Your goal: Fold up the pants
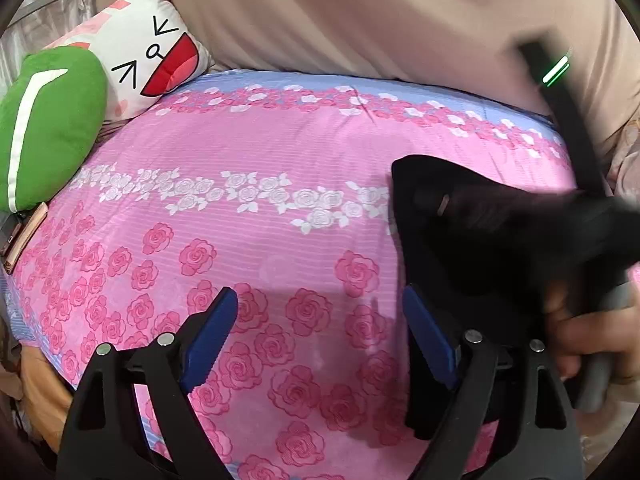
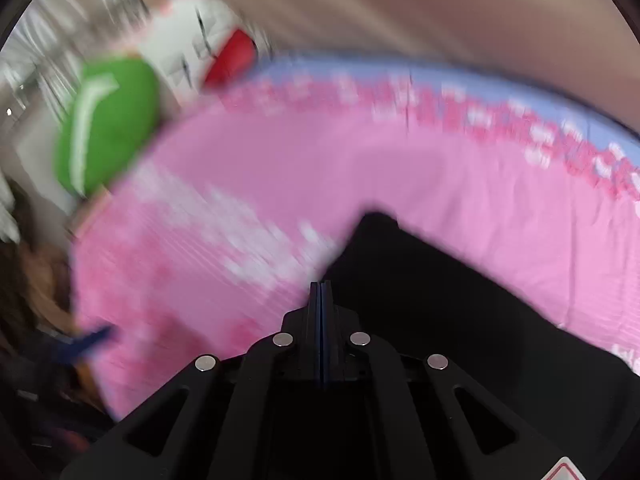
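Beside the left tool (image 1: 320, 332), black pants (image 1: 480, 240) lie rightward.

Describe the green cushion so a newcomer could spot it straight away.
Start at the bed with the pink rose-print sheet and go to its far-left corner. There the green cushion leans against a white cartoon-face pillow. It alone is plain green with one white stripe.

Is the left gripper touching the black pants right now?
Cannot tell. In the left wrist view the left gripper is open with only pink bedsheet between its pads, but the black pants overlap its right finger, so no gap shows.
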Demonstrator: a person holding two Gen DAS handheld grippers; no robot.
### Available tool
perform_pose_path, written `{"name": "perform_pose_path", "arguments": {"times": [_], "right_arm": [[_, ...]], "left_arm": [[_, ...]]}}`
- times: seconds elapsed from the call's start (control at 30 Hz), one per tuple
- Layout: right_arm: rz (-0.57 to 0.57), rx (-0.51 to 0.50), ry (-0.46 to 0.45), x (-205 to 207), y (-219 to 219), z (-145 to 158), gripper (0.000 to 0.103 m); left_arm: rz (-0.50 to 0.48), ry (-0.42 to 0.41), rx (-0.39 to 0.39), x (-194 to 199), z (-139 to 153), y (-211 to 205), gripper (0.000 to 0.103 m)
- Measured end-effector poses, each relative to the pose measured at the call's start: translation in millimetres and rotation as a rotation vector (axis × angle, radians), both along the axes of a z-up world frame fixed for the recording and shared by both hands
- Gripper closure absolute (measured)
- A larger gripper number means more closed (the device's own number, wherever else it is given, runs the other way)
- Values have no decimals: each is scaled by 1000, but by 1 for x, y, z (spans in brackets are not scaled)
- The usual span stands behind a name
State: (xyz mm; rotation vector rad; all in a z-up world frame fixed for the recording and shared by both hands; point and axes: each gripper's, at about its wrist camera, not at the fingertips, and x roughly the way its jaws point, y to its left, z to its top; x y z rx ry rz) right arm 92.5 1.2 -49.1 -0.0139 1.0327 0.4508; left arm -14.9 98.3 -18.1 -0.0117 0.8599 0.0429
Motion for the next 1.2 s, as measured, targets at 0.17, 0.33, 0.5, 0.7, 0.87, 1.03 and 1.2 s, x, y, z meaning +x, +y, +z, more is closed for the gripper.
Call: {"name": "perform_pose_path", "arguments": {"times": [0.17,0.33,0.5,0.7,0.87,1.03,1.2], "right_arm": [[-67,125,-79,-29,-34,45,102],[-370,25,-137,-85,-150,54,94],[-537,200,-37,-121,-249,14,103],[-531,158,-139,-141,-249,49,38],[-436,215,-48,-136,-238,20,43],[-424,208,-80,-137,-228,14,87],[-416,118,-184,-167,-225,54,88]], "left_arm": [[-31,-5,-16,-2,4,-7,18],[-85,-15,-28,-3,7,-29,15],[-179,12,0,1,-1,-77,15],[-222,11,50,-5,0,-109,14],[-204,25,75,-5,-2,-113,13],[-204,58,57,-3,-6,-116,13],[-206,69,57,-2,-8,-118,11]]}}
